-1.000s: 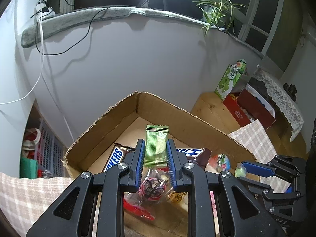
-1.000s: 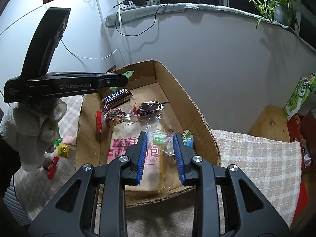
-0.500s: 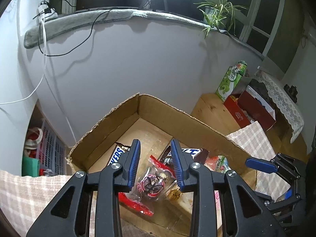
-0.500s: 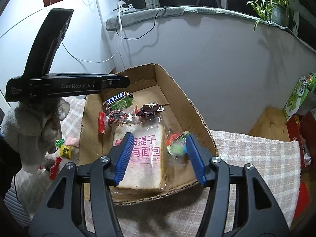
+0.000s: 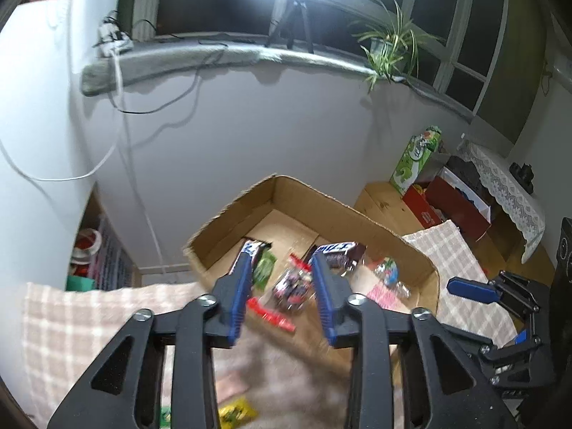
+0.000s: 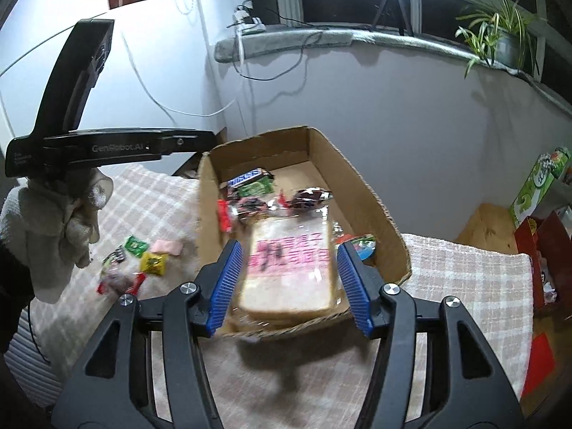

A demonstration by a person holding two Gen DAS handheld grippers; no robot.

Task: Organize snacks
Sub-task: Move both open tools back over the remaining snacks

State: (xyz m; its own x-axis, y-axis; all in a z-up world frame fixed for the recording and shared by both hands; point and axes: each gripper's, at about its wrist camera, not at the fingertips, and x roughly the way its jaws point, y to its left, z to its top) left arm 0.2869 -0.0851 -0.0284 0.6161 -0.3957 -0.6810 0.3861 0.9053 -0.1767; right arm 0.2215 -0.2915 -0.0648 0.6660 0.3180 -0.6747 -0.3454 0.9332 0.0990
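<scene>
1. Two grippers hang above a cardboard box (image 6: 371, 193) that sits on a checked cloth (image 6: 464, 286); I judge the box is the collecting place, since most of the snacks already lie in it.
2. The left gripper (image 5: 282, 289) has its jaws opening with nothing between the pads. The wrappers seen through the gap, a green packet (image 5: 264, 268) and a dark sweet in clear wrap (image 5: 291, 287), lie on the box floor below.
3. The right gripper (image 6: 287, 282) has its jaws spread and empty. The bagged sliced bread (image 6: 289, 268) seen between them rests flat in the near end of the box, probably because it is the bulkiest item.
4. Smaller things sit at the far end: a Snickers bar (image 6: 248, 177) lies against the green packet, with dark wrapped sweets just beside them.
5. Only the right wrist view shows the leftover pieces on the cloth beside the box: a yellow candy (image 6: 153, 264), a green candy (image 6: 135, 245), a pink one (image 6: 166, 247) and a red-ended wrapper (image 6: 119, 282). It also shows the white-gloved hand (image 6: 53, 225) carrying the left gripper.
6. Only the left wrist view shows a second dark bar (image 5: 339, 252) at the box's right side and a round colourful sweet (image 5: 388, 271) near it; its blur hides finer detail.
7. By my reckoning the loose candies on the cloth are what remains.
</scene>
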